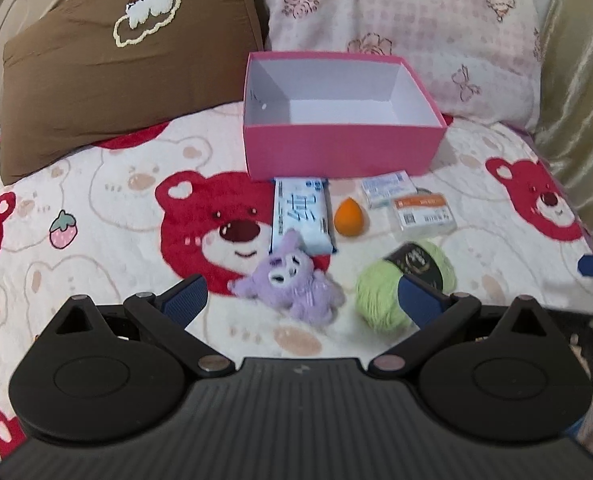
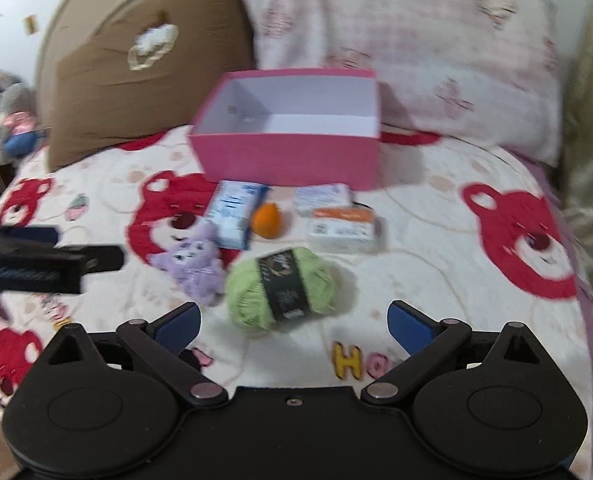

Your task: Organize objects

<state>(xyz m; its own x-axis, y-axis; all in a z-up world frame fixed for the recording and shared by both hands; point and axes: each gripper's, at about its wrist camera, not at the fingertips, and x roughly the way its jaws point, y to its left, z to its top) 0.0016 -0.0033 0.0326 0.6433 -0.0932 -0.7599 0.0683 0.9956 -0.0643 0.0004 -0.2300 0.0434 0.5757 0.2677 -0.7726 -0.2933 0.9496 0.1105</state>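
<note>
Six small things are lying on the bear-print blanket [image 1: 116, 208] in front of the pink box [image 1: 344, 152], which is sitting open with nothing showing inside it. Right against the box's near wall a blue-and-white packet [image 1: 302, 216] is stretching toward me, and beside it, on the right, an orange teardrop sponge [image 1: 351, 222] is standing on its fat end. Further right of the box's front two little cartons are resting: a pale blue one [image 1: 388, 188] and, just nearer, an orange-striped one [image 1: 424, 216] (the print on both is too blurred to read). A purple plush toy [image 1: 292, 284] is sprawling at the near end of the packet, touching it, and a green yarn ball [image 2: 280, 286] with a black band is sitting nearer than the cartons, well apart from the box.

Both tongs are hanging spread wide, gripping nothing. The left gripper [image 1: 302, 300] is hovering over the plush, its right finger overlapping the yarn in its own view. The right gripper [image 2: 294, 324] is hovering just short of the yarn. Behind the box a brown pillow [image 1: 128, 60] and a pink floral pillow [image 1: 408, 28] are leaning.
</note>
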